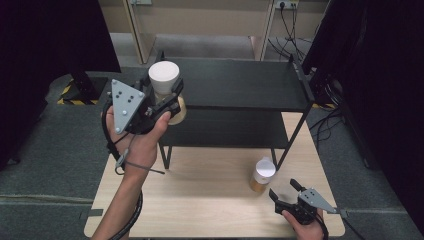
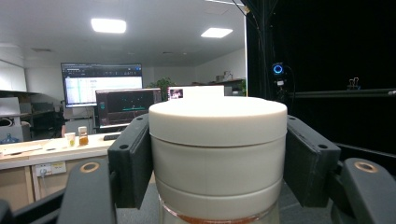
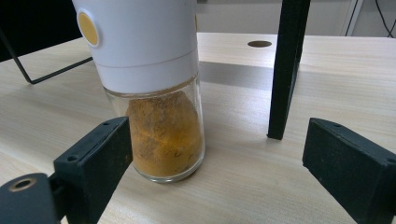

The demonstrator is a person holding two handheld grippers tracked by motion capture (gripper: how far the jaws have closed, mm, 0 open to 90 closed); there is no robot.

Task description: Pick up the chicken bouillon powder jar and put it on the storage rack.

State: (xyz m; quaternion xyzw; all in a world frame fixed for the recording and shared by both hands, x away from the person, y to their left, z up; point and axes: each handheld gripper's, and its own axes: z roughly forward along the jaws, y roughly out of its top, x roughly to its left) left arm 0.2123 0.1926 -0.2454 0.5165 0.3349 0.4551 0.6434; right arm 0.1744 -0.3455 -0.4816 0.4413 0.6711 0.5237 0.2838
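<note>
The spice jar with the white cap point(image 1: 164, 80) sits in the upper left of the high view, lifted off the wooden table point(image 1: 200, 200) and level with the top of the black two-tier shelf point(image 1: 240, 80), with the left gripper point(image 1: 167, 100) clenched around it. In the left gripper view its pads point(image 2: 130, 161) press on the wide plastic cap point(image 2: 217, 154), just above the glass. I judge it light and rigid, but the smooth cap could slip and the glass body would break if dropped, so a square grip on the cap's straight wall suits it. A second spice jar point(image 3: 154, 88), glass below a white cap and partly filled with orange-yellow powder, stands on the table at lower right of the high view. The right gripper point(image 1: 286, 192) is released, its jaws spread wide just short of that jar.
</note>
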